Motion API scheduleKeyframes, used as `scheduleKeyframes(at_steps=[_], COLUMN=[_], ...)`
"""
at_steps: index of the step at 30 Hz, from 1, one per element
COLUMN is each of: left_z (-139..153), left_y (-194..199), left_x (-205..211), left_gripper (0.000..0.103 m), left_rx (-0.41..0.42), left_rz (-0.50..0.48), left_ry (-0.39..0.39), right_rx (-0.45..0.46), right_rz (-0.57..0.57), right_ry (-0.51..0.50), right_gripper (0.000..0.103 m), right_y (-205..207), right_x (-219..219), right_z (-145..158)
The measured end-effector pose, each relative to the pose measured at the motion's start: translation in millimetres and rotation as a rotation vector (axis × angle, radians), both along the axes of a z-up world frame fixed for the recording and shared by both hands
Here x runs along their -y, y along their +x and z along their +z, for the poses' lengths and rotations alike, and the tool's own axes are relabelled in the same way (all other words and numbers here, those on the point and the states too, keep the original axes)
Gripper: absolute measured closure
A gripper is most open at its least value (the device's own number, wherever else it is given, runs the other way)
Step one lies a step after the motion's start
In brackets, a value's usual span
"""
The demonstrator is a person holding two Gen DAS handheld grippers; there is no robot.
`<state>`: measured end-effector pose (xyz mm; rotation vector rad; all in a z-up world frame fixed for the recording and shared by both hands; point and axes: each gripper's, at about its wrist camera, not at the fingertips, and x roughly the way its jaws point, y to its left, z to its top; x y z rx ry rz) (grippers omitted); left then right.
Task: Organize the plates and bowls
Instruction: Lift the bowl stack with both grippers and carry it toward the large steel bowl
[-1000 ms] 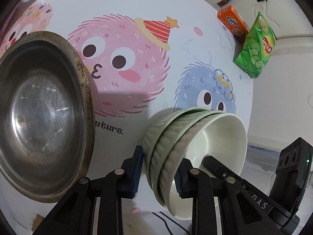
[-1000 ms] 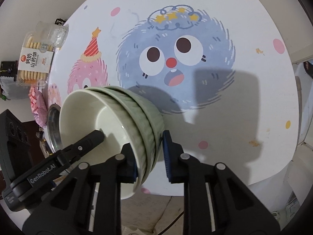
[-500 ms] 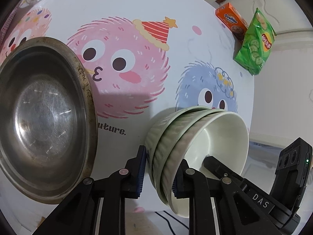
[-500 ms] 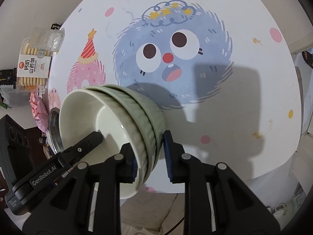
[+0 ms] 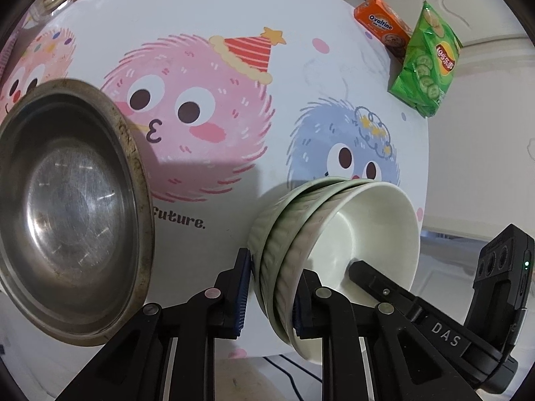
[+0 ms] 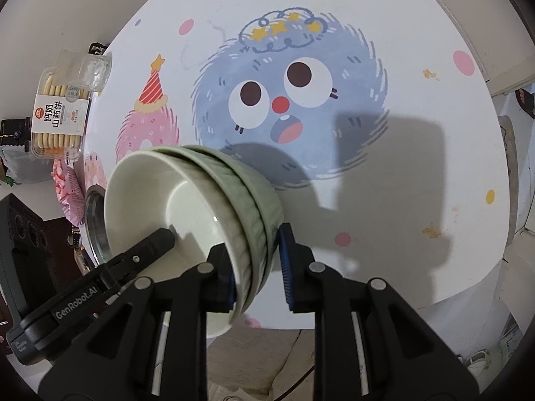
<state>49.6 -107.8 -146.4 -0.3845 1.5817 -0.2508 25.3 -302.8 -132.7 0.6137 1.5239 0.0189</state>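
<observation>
A stack of three nested pale green ribbed bowls (image 5: 301, 234) is held tilted above the table's near edge; it also shows in the right wrist view (image 6: 214, 200). My left gripper (image 5: 271, 287) is shut on the stack's rim, one finger inside the top bowl. My right gripper (image 6: 257, 264) grips the opposite rim, its outer pad close to the bowl wall. A large steel plate (image 5: 67, 207) lies on the table to the left of the bowls; its edge shows in the right wrist view (image 6: 95, 220).
The round table (image 5: 234, 16) has a cartoon-monster cloth. A green chip bag (image 5: 426, 67) and orange Ovaltine box (image 5: 381, 26) lie at its far right edge. A biscuit pack (image 6: 58, 117) and pink packet (image 6: 68, 193) sit at the left edge.
Both grippers and the bowl stack have shifted slightly; the table appears a bit closer and lower in both views. The grip is unchanged.
</observation>
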Motion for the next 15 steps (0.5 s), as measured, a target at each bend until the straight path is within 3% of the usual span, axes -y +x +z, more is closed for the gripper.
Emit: scheduleKeyframes(at_steps=[15], left_z=[1.5], left_y=[-0.3], left_x=[5.8], left_gripper=[0.084], left_rx=[-0.001], left_rz=[-0.025], left_ry=[0.030], right_rx=[-0.024], right_rz=[0.044], right_ry=[-0.044], right_gripper=[0.080], right_y=[0.9], right_x=[-2.5], right_z=[-1.7])
